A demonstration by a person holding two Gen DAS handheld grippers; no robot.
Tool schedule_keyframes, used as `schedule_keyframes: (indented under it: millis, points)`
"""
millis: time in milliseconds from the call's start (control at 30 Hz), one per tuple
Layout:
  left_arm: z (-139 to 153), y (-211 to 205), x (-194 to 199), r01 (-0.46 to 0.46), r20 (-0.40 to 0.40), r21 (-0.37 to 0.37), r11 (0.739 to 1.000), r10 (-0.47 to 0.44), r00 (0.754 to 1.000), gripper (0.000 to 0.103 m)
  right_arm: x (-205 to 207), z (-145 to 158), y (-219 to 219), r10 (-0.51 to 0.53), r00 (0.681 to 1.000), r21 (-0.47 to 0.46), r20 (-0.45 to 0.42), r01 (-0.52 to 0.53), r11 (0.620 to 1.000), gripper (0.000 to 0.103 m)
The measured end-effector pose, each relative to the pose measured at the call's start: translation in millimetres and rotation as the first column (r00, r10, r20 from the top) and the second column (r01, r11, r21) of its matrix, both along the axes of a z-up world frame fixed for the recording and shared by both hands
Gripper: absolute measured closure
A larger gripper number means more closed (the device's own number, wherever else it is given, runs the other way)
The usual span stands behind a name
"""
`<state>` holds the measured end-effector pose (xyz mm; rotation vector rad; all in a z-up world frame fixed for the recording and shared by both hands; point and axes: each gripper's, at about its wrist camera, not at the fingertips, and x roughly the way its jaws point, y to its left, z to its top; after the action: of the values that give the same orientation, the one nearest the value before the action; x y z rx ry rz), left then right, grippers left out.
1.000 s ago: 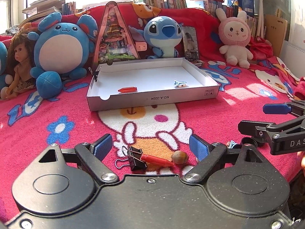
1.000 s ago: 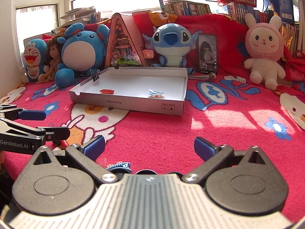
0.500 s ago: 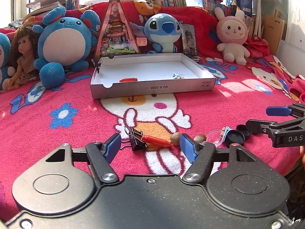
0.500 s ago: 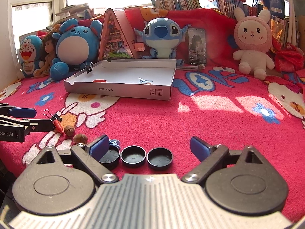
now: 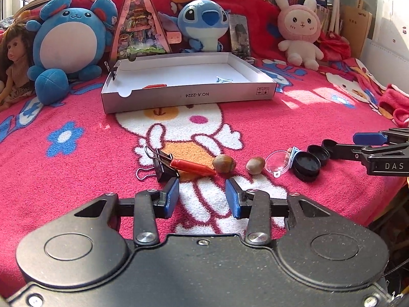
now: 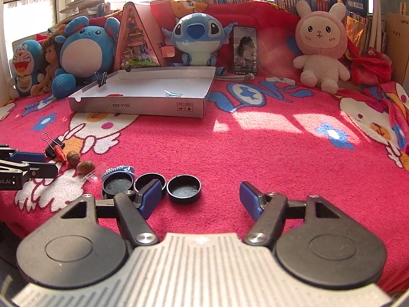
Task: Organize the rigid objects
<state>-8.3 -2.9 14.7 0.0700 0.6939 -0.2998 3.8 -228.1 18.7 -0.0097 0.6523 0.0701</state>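
- Your left hand-held gripper point(image 5: 202, 195) hangs released and empty, its blue pads spread just short of the row of small things on the red blanket point(image 5: 294, 117).
- Your right hand-held gripper point(image 6: 200, 198) is also released and grasps nothing; its left pad sits right in front of the middle one of three black caps point(image 6: 183, 188).
- The loose things lie near the bed's front edge: a black binder clip point(image 5: 161, 165), an orange-red peg point(image 5: 191, 166) touching it, two nuts point(image 5: 224, 163), a clear plastic dome point(image 5: 278, 163) and the caps.
- The white box point(image 5: 189, 94) stands well apart, further back, and already holds an orange piece point(image 5: 154, 86) and a blue hair clip point(image 5: 224, 79); another binder clip grips its left wall.
- You seem to be at the reach-and-pick stage, with most of the sorting left to do.
- Next move, as I judge it: bring the left pads down either side of the peg or the nearest nut, close, then carry it to the box.
- Readable writing: "NO.A-2224", upside down on the box front; "DAS" on the right gripper's body; "ot.AI" on the left one's.
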Motion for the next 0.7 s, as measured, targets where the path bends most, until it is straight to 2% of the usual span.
schedule_keyframes:
  millis: [233, 433, 700]
  points:
    - [-6, -3, 12, 0.012, 0.032, 0.036, 0.999, -0.013, 0.999, 0.063, 1, -2, 1, 0.005, 1.000, -0.006, -0.009, -0.005, 1.000, 0.028]
    - [-9, -7, 19, 0.016, 0.066, 0.082, 0.997, -0.021, 0.998, 0.057, 4, -6, 3, 0.010, 1.000, -0.008, -0.019, -0.010, 1.000, 0.028]
    - [-9, 1, 25, -0.022, 0.062, 0.079, 0.997, 0.017, 0.998, 0.055, 6, -9, 3, 0.010, 1.000, -0.014, -0.026, -0.010, 1.000, 0.028]
